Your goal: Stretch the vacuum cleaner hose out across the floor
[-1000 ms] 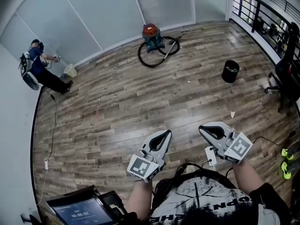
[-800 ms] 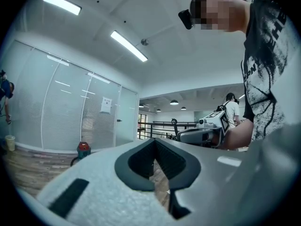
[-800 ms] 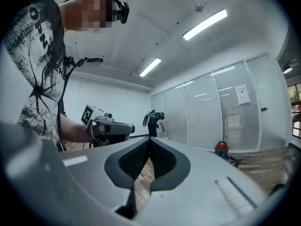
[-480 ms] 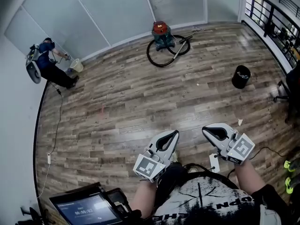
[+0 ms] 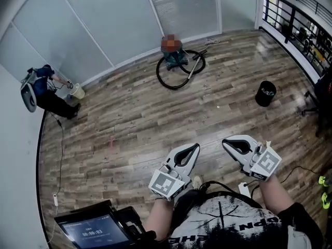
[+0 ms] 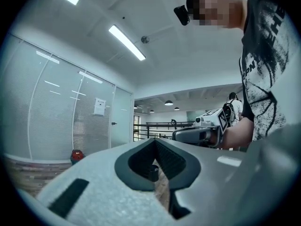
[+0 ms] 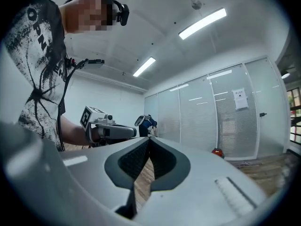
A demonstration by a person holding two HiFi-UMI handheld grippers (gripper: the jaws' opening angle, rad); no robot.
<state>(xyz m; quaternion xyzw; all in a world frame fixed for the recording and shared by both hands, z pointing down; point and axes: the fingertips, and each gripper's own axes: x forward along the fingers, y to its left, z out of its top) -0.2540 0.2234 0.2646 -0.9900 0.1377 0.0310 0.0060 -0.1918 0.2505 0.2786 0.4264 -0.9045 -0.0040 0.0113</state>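
Note:
The vacuum cleaner [image 5: 174, 57], with a teal base, stands far across the wood floor by the glass wall. Its black hose [image 5: 162, 81] lies coiled in a loop around it, and the wand [image 5: 195, 67] crosses the loop. My left gripper [image 5: 195, 147] and right gripper [image 5: 226, 141] are held level in front of me, far short of the hose. Both are shut with nothing in them. The left gripper view shows its own closed jaws [image 6: 155, 142], the small red vacuum [image 6: 76, 155] and the right gripper [image 6: 197, 134]. The right gripper view shows its shut jaws [image 7: 148, 140], the left gripper [image 7: 110, 132] and the vacuum [image 7: 217, 151].
A black bin [image 5: 265, 93] stands on the floor to the right. A person [image 5: 44, 90] crouches by the left wall next to a pale bucket [image 5: 78, 91]. A railing [image 5: 295, 25] and a chair [image 5: 319, 95] line the right side. A tablet [image 5: 85, 231] sits at lower left.
The view has travelled forward over the floor, and the vacuum and its hose loop look a little nearer. Both grippers stay shut and side by side.

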